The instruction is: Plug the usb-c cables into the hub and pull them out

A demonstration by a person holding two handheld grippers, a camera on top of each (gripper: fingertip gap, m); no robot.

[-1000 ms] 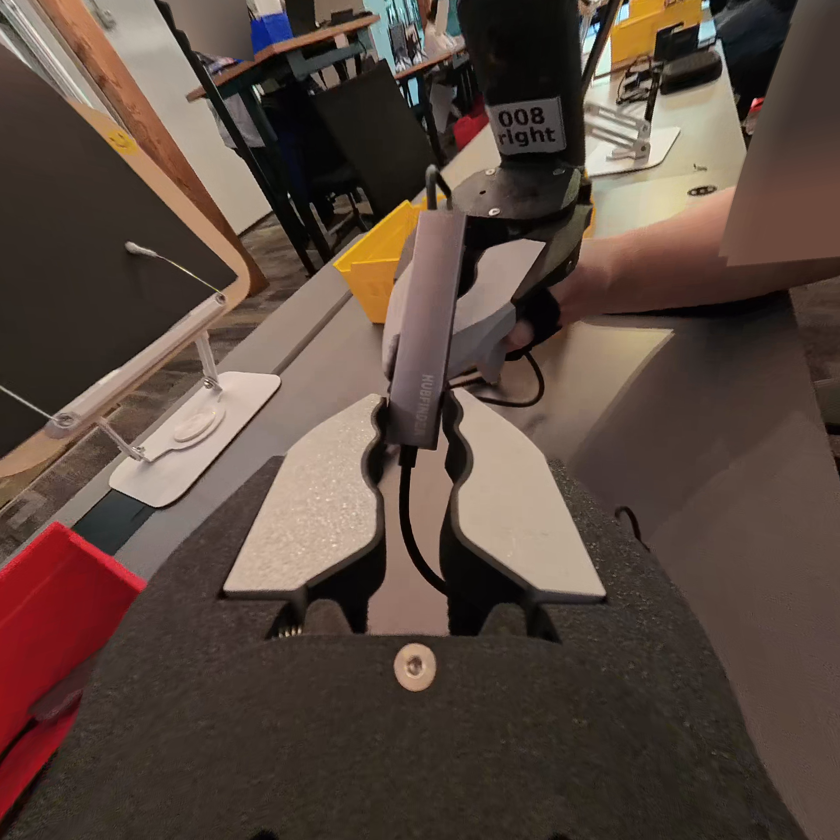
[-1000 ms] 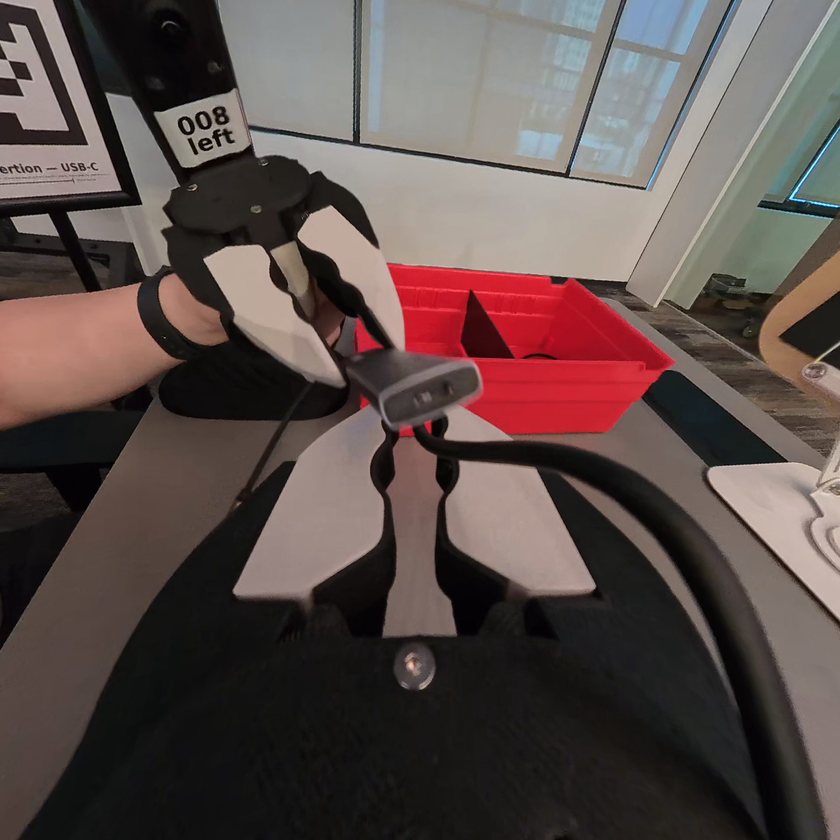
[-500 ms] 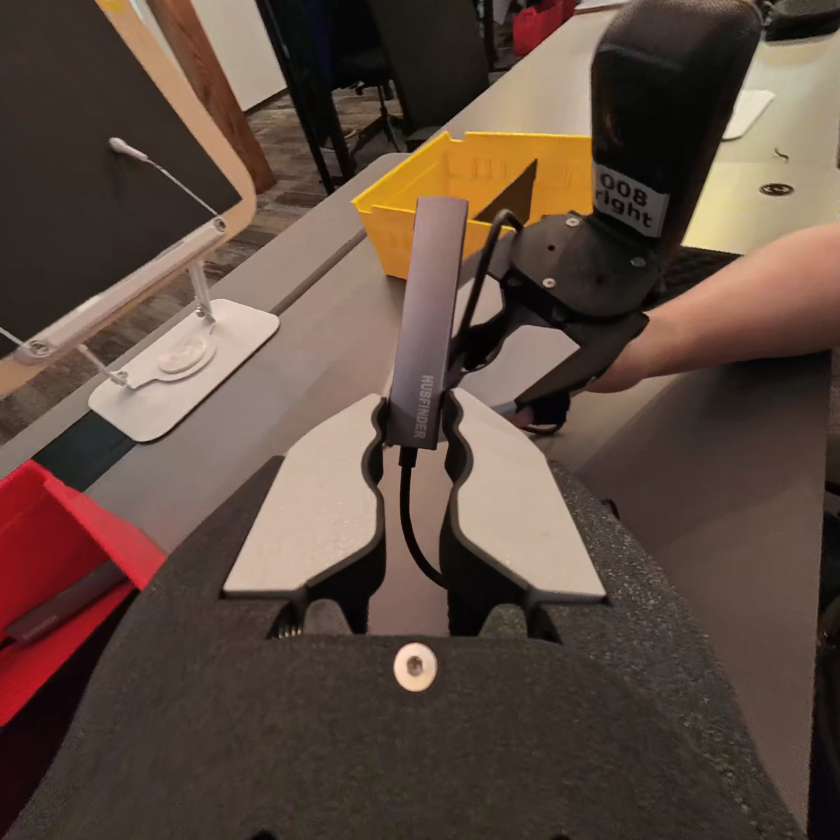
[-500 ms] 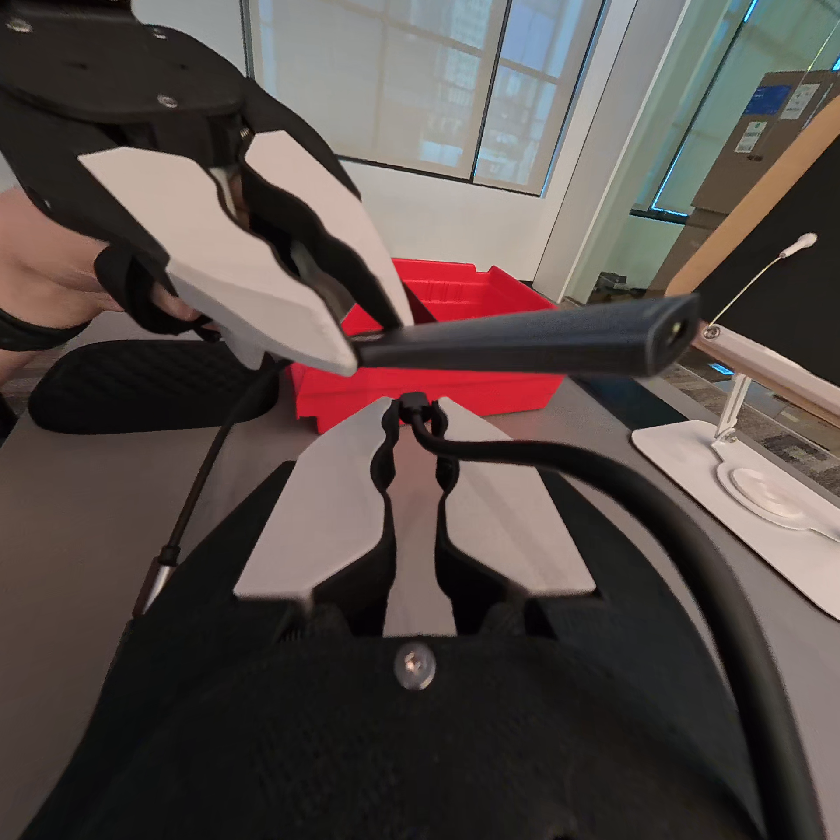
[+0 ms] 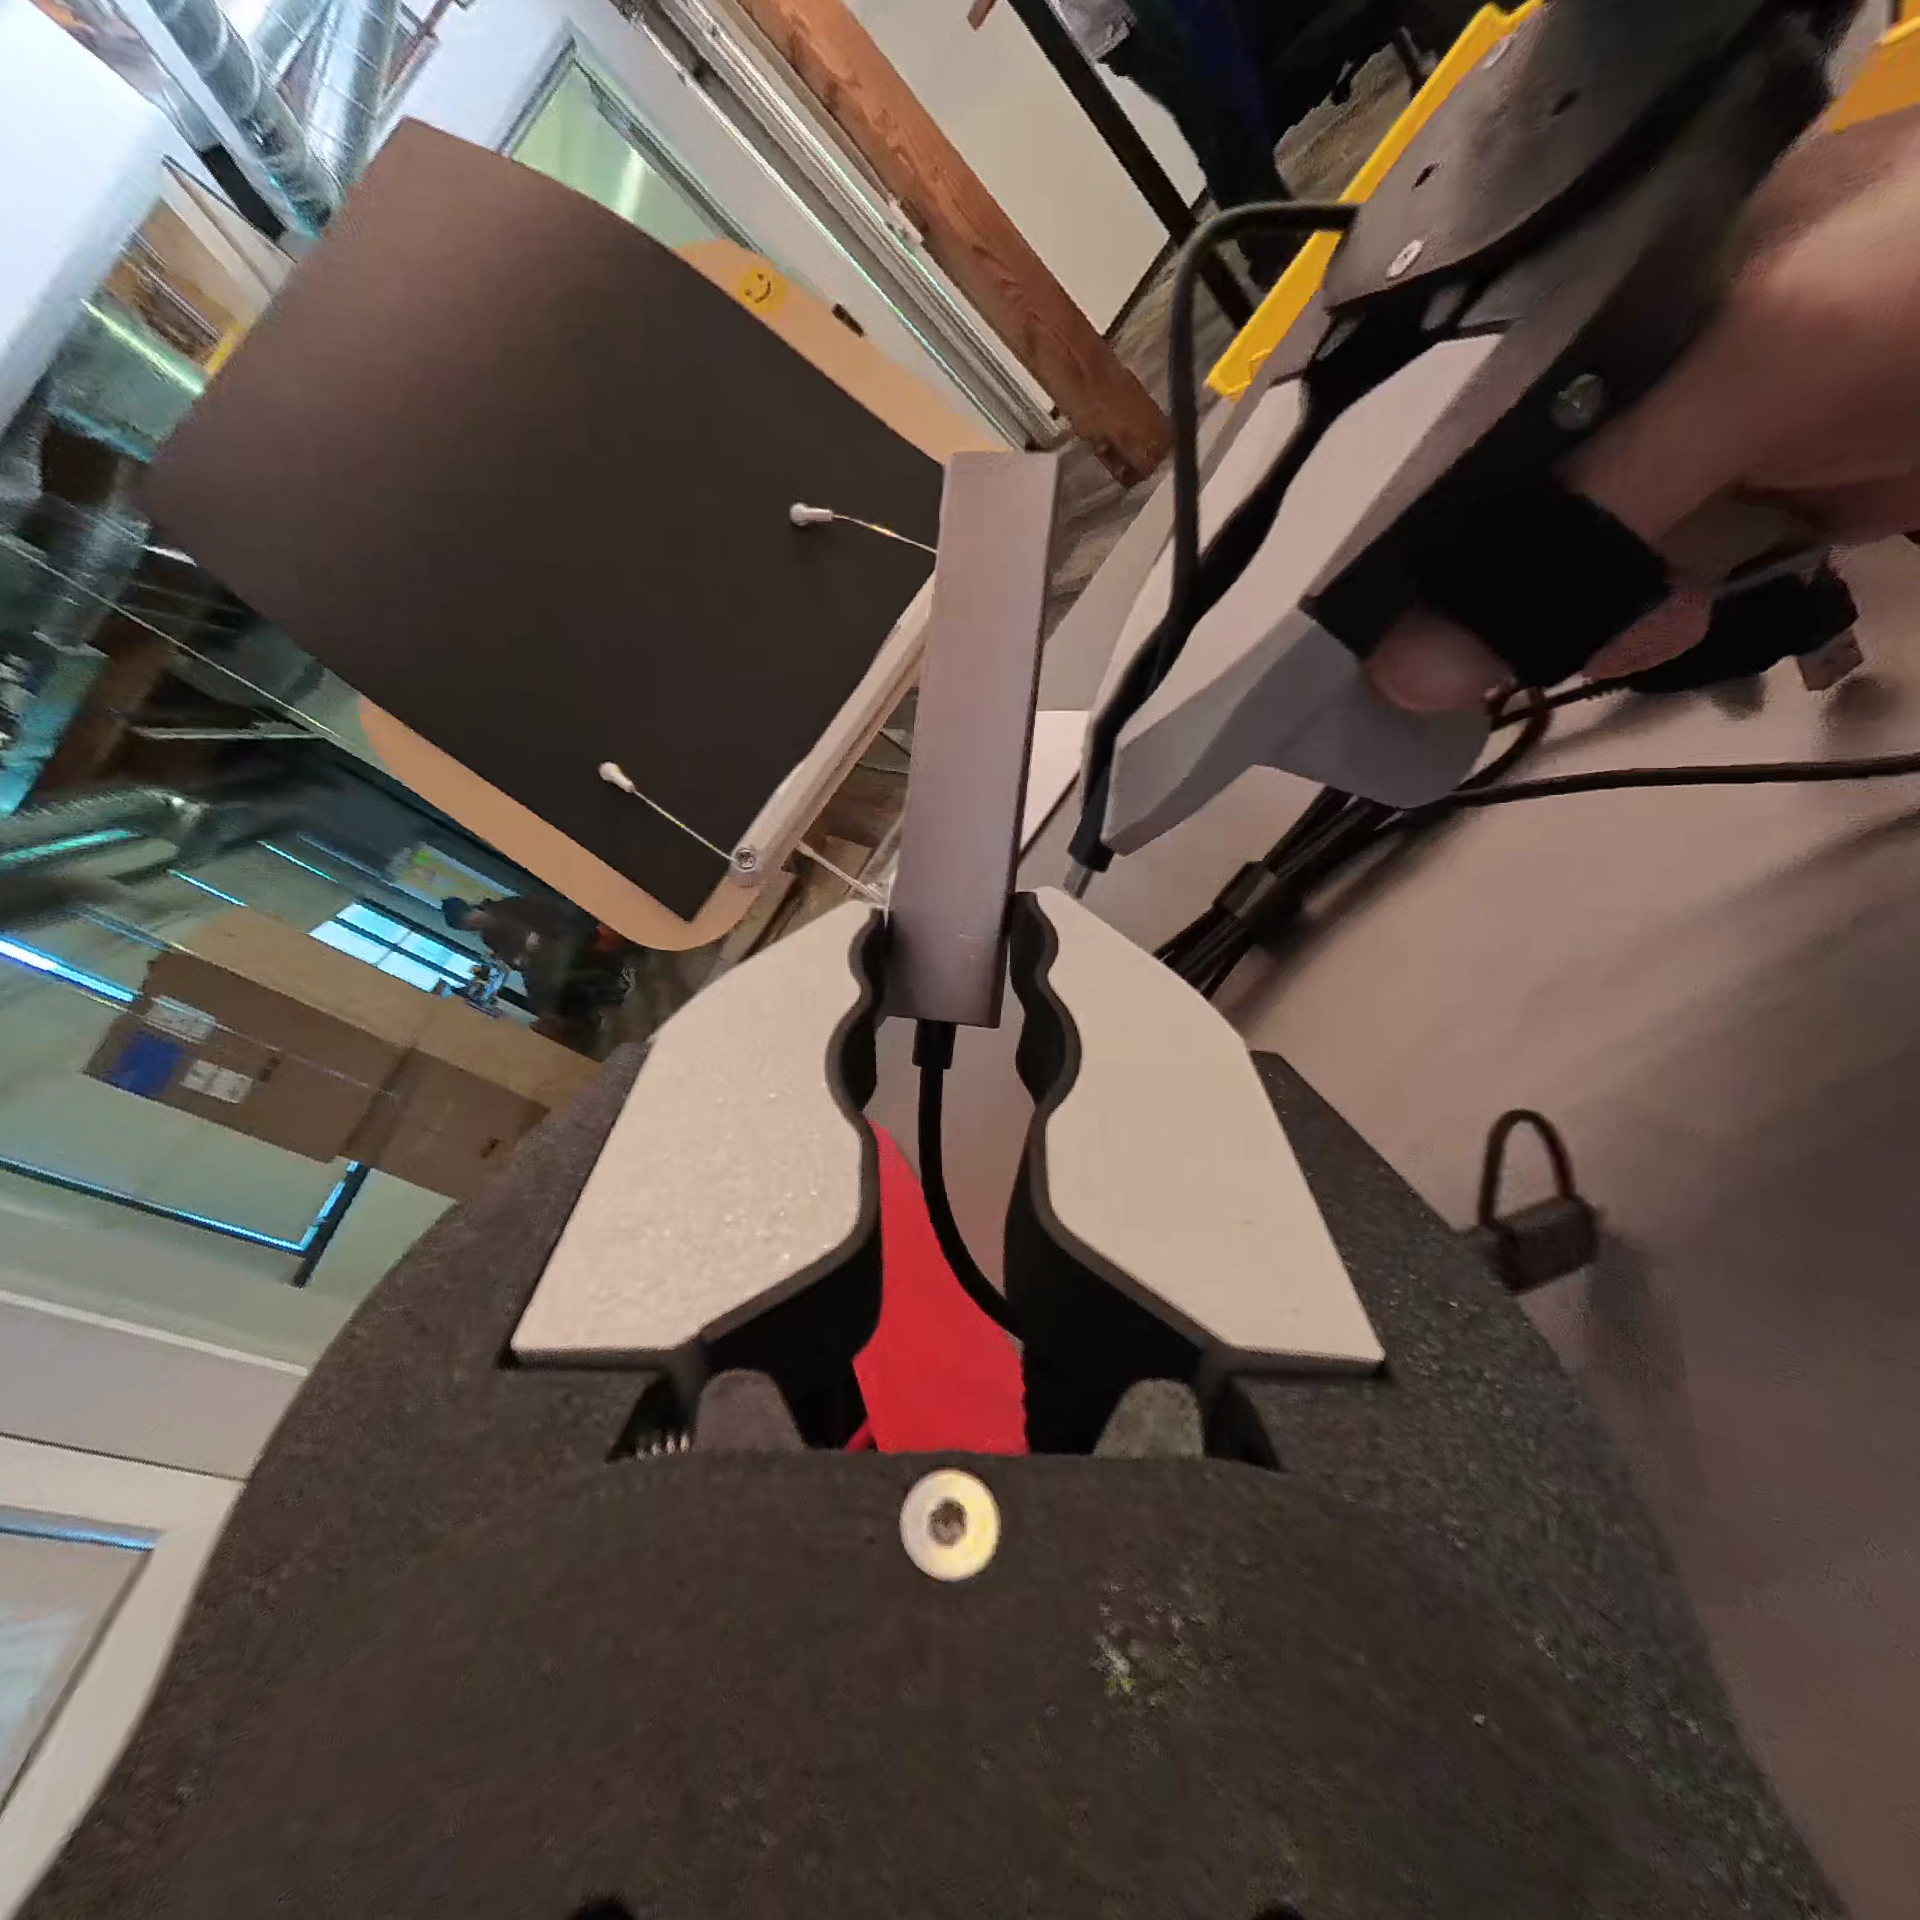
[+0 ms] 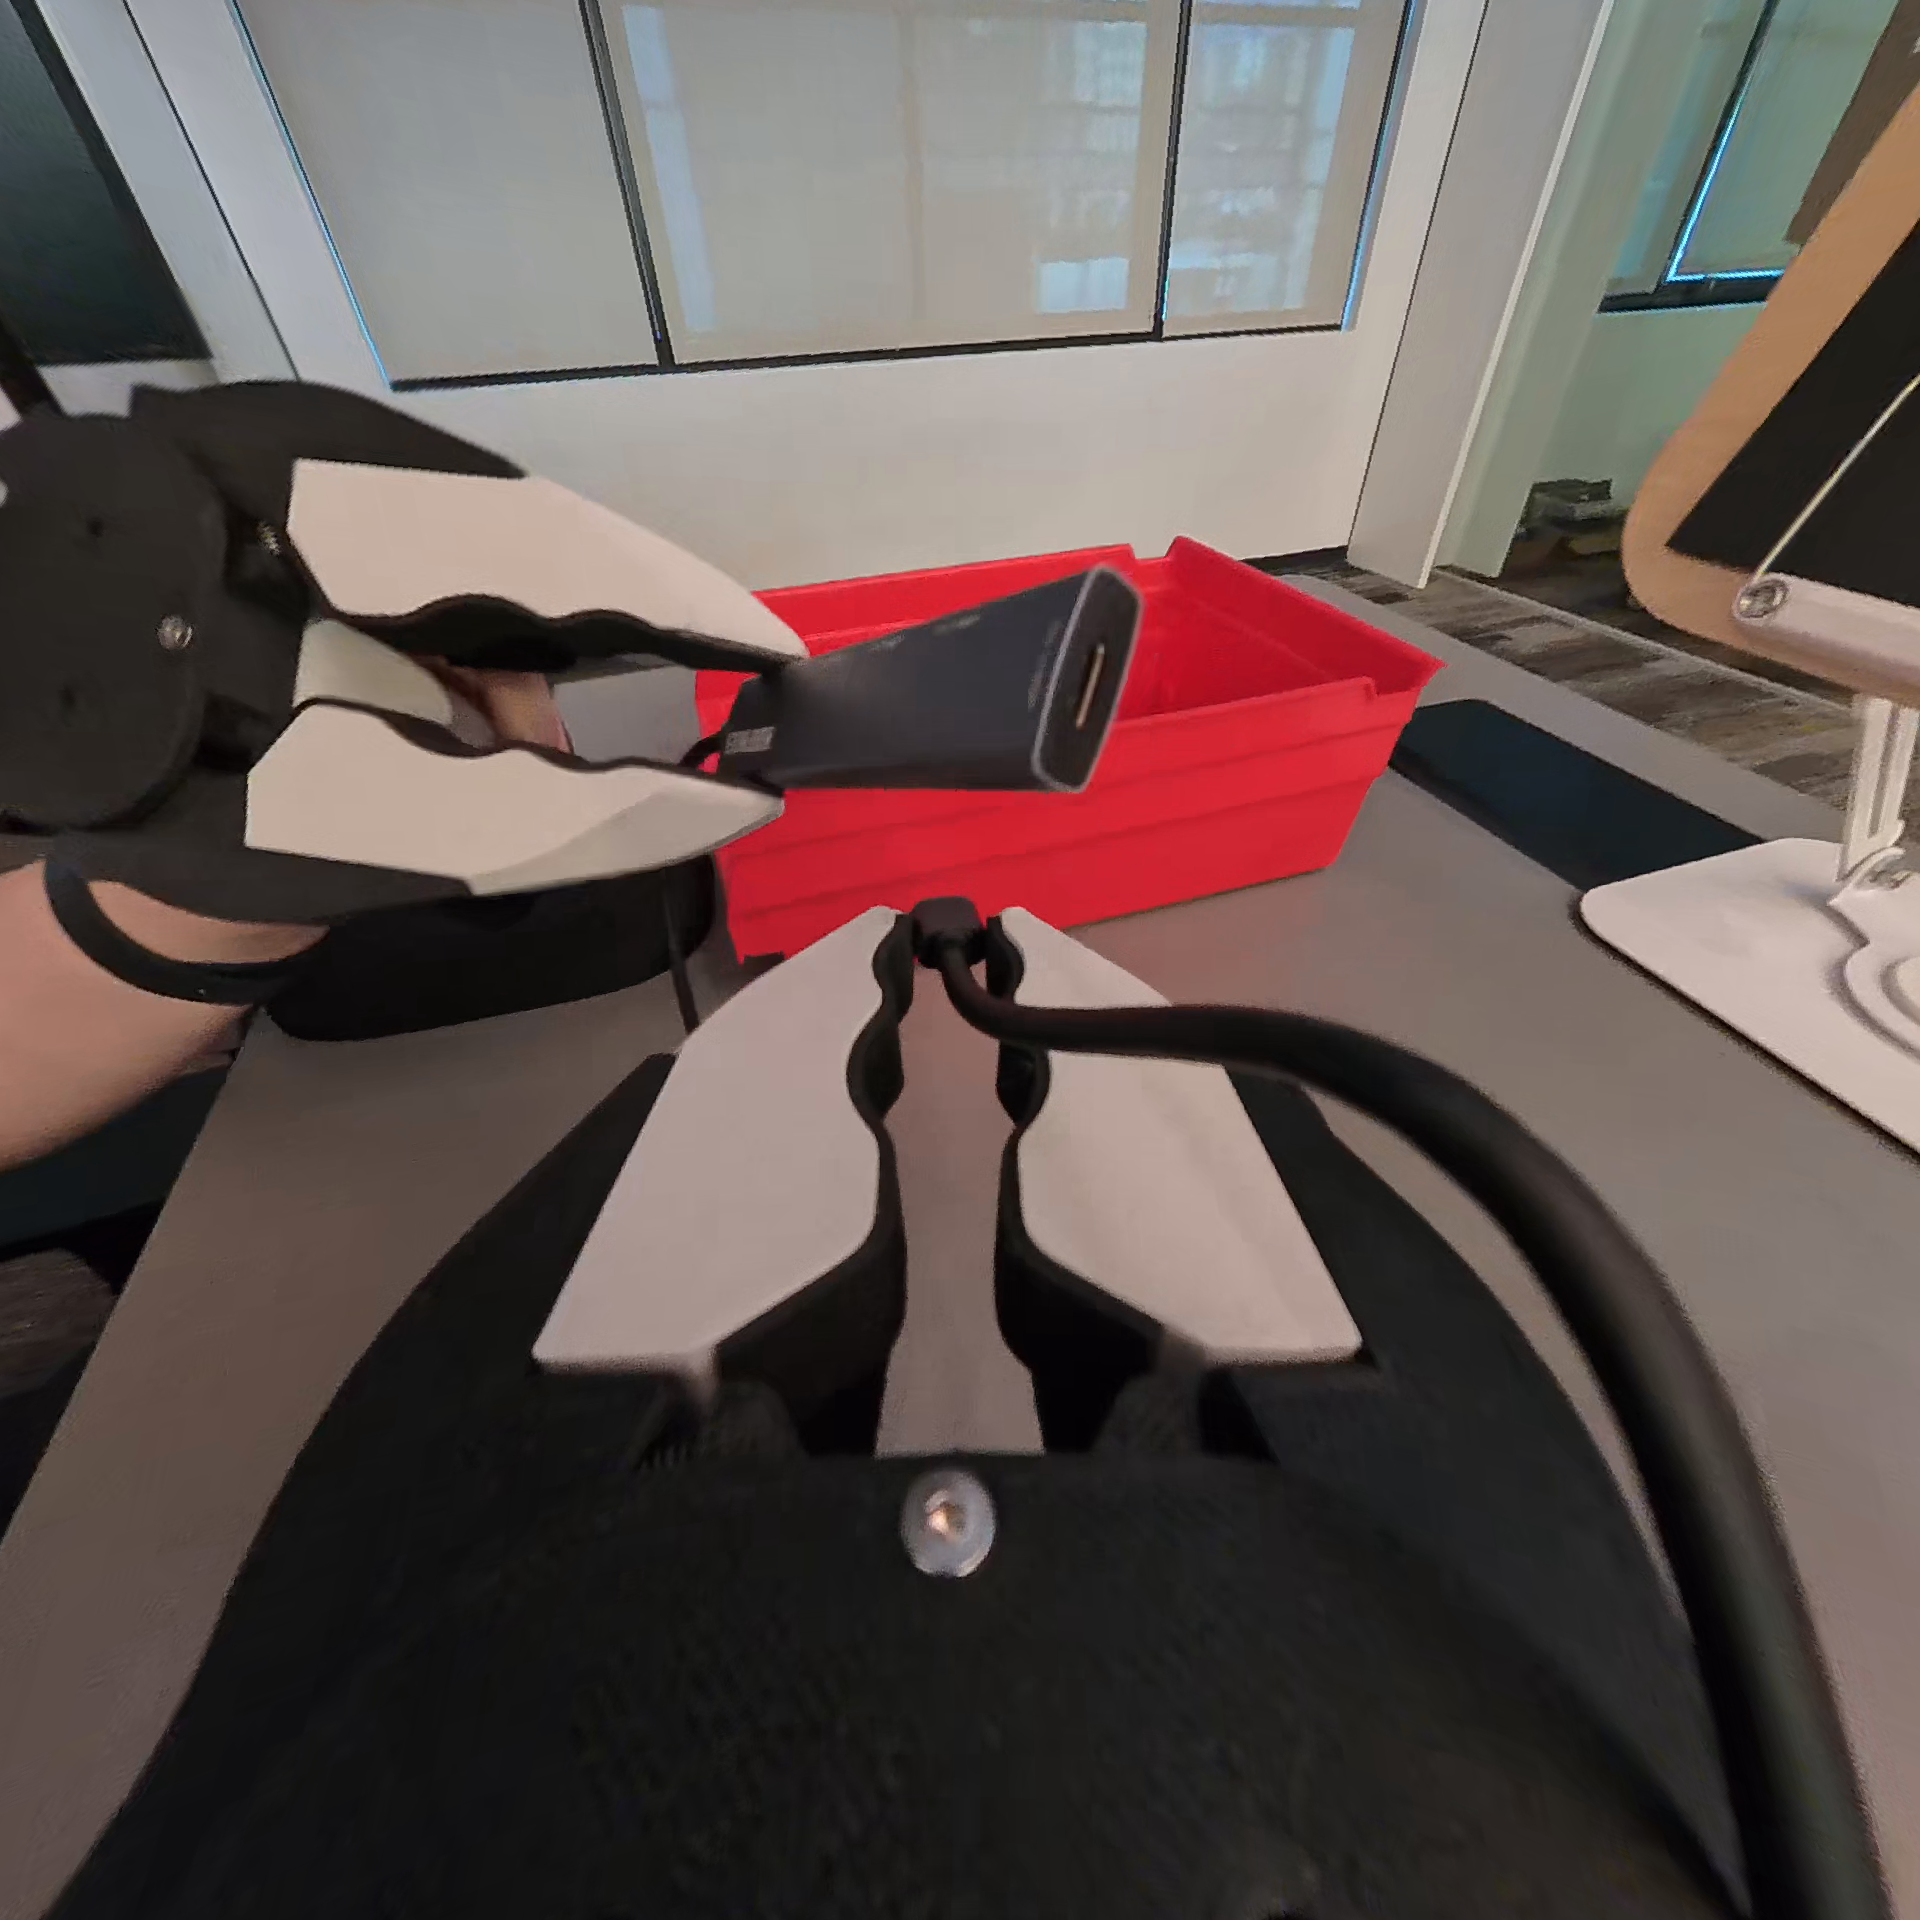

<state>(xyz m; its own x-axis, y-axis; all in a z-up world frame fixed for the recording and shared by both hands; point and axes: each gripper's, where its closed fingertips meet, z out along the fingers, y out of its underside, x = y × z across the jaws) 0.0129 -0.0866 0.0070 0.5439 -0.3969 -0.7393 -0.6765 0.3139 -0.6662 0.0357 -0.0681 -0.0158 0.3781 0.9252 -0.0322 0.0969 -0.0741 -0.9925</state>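
**Hub tilted up, plug drawn clear of it**

Since a second ago the left gripper has rolled, so the room leans sideways, and the right gripper has pulled away from the hub.

Left wrist view: one grey hub [image 5: 971, 727] stands upright, clamped at its base between the left gripper [image 5: 945, 961] pads. One right gripper [image 5: 1091, 831] hangs just beside it, pinching a black cable [image 5: 1179, 436].

Right wrist view: one red bin [image 6: 1195, 790] sits on a grey table [image 6: 1558, 1039] below windows [image 6: 883, 177]. The right gripper [image 6: 945, 930] is closed on the cable's plug [image 6: 940, 920], apart from the hub [image 6: 935, 707], which is held in the air.
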